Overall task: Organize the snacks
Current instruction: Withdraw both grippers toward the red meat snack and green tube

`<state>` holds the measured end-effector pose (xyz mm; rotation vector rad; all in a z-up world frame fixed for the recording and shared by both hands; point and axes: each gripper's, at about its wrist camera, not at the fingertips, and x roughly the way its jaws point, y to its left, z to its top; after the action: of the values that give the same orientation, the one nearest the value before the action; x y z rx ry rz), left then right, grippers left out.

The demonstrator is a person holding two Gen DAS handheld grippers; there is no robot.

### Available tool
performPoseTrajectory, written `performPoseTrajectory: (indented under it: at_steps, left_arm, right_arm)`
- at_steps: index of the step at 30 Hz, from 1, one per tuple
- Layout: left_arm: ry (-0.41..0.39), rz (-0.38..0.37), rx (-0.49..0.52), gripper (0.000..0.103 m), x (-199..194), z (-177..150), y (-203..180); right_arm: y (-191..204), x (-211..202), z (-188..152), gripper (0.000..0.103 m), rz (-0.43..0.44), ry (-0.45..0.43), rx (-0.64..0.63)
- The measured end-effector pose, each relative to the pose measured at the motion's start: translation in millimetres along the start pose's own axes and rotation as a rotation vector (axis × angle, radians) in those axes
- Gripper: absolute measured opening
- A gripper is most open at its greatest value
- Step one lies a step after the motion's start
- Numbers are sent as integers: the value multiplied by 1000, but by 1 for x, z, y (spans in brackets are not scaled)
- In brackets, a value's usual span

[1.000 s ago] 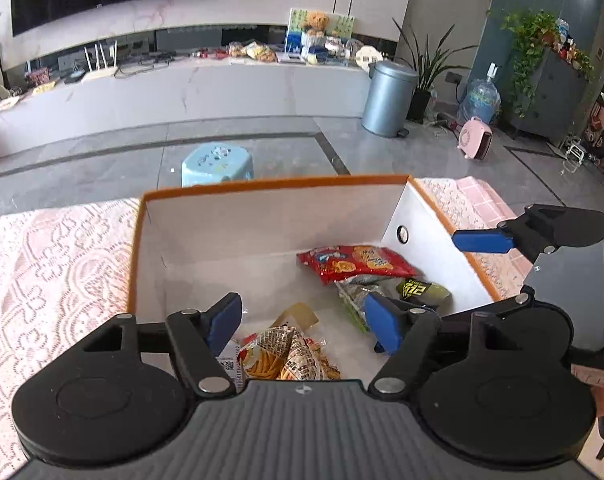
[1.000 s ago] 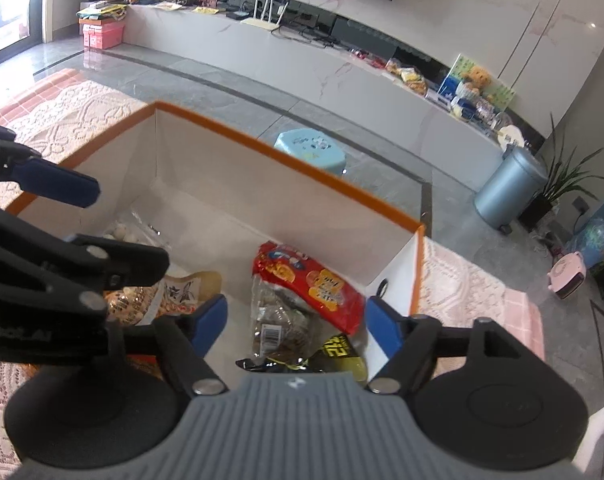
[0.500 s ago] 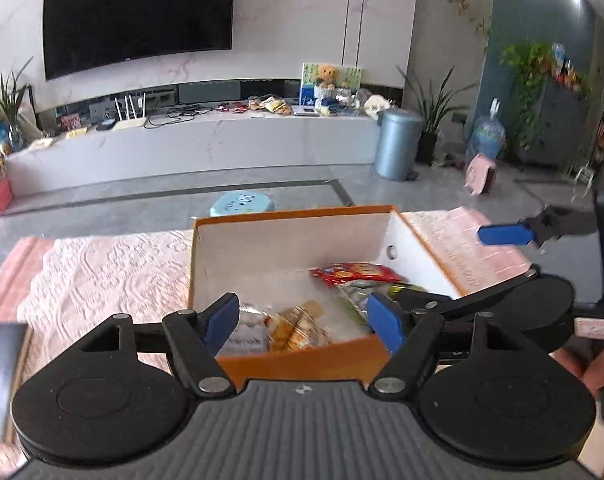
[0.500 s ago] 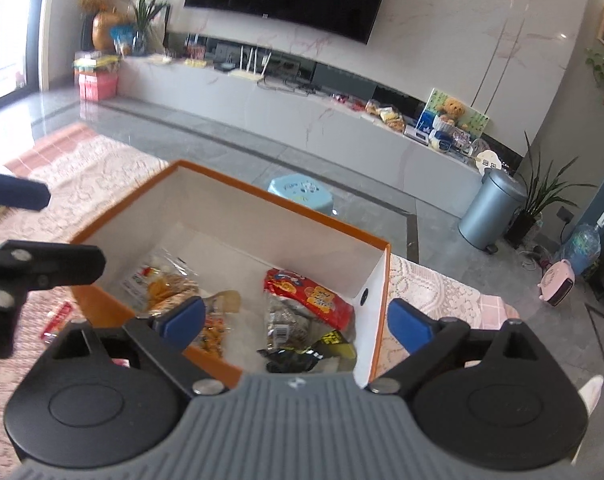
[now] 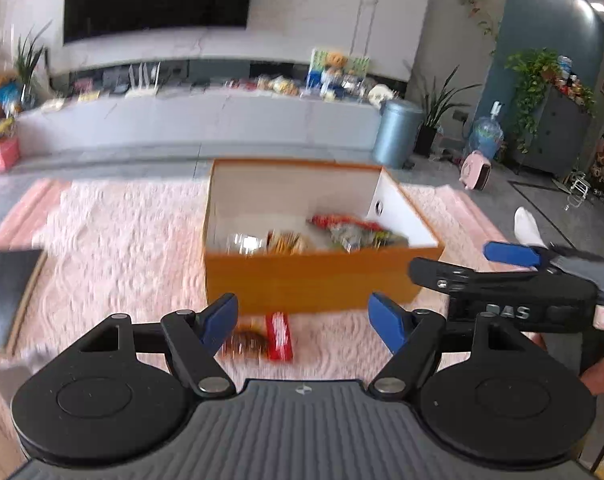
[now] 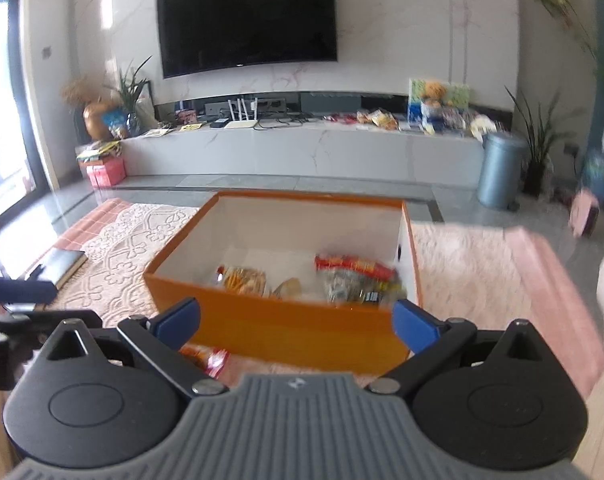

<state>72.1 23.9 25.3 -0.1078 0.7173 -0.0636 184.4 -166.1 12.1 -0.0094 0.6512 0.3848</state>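
**Both claws empty in front of the snack box**

The left claw stands wide apart with nothing between its blue pads. Below the gap, on the pink lace cloth, lie a red snack packet and, touching its left side, a brownish snack packet; both are blurred. Just beyond them is the orange box, white inside, open at the top.

The right claw has its jaws opening, and nothing is between them either; its pads frame the near wall of the same orange box. A red-and-orange packet on the cloth peeks out beside its left finger, in front of the box.

Inside the box, a red snack bag lies toward the right wall on top of a dark packet; an orange-patterned bag lies left of centre, with a small tan packet between them.

In the left view the right claw shows at the right edge, beside the box. A dark notebook lies on the cloth well to the left of the box. Behind the desk are a grey floor, a long marble TV console, a black television and a blue-grey bin.
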Motion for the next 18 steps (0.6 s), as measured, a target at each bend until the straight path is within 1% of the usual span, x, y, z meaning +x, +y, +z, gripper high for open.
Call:
performPoseTrajectory:
  at_steps: [2, 6, 11, 13, 15, 18]
  left_arm:
    - [24, 1, -22, 87, 4, -9, 7]
    - [63, 37, -42, 87, 14, -25, 18]
    - [114, 38, -83, 87, 27, -40, 32]
    - [133, 52, -90, 87, 33, -44, 37]
    - [138, 67, -94, 87, 34, -50, 42]
    - [144, 59, -110, 87, 37, -51, 49]
  right_arm:
    - [1, -3, -16, 99, 5, 8, 40]
    - [5, -1, -48, 99, 5, 33, 87]
    - [13, 14, -79, 97, 6, 115, 79]
    - [16, 20, -86, 92, 2, 138, 71]
    - [21, 26, -92, 90, 2, 159, 60]
    - [26, 34, -99, 84, 3, 186, 45]
